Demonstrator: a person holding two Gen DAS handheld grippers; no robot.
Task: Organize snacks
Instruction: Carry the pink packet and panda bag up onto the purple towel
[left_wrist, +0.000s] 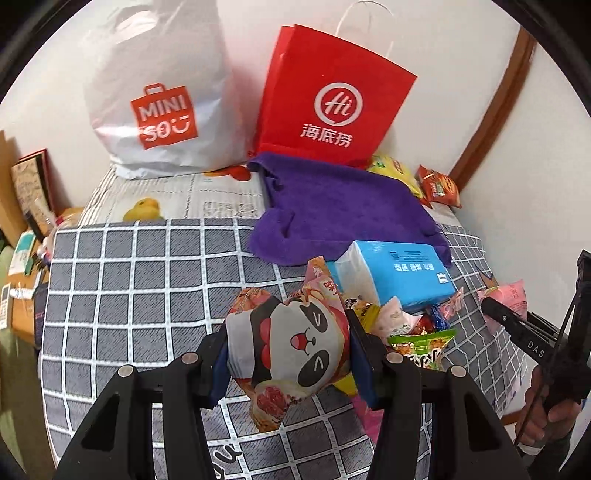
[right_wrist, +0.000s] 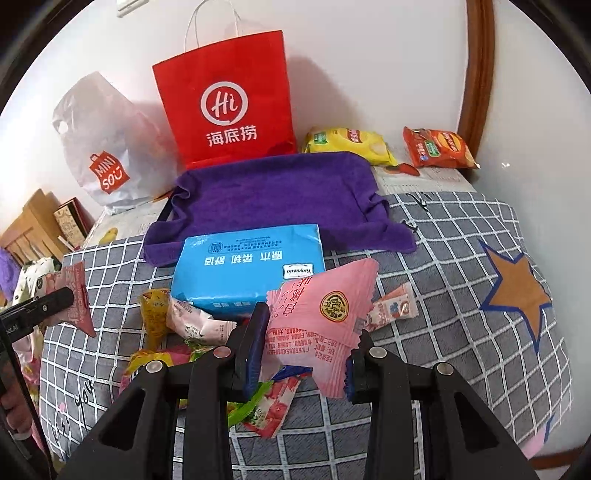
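From my left wrist: a grey checked bedspread (left_wrist: 140, 266) against a white wall, with a red paper bag (left_wrist: 332, 103) behind a purple towel (left_wrist: 343, 210). My left claw (left_wrist: 288, 358) clenches the panda snack packet (left_wrist: 291, 347), lifted above the spread.

From my right wrist: the same bedspread, with a blue tissue pack (right_wrist: 247, 269) ahead. My right claw (right_wrist: 306, 354) grips the pink snack packet (right_wrist: 321, 314).

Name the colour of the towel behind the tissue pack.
Purple towel, clearest in the right wrist view.

Two carrier bags (right_wrist: 225, 103); one purple cloth (right_wrist: 277, 199); one blue tissue pack (right_wrist: 243, 273); two crisp packets (right_wrist: 347, 144).
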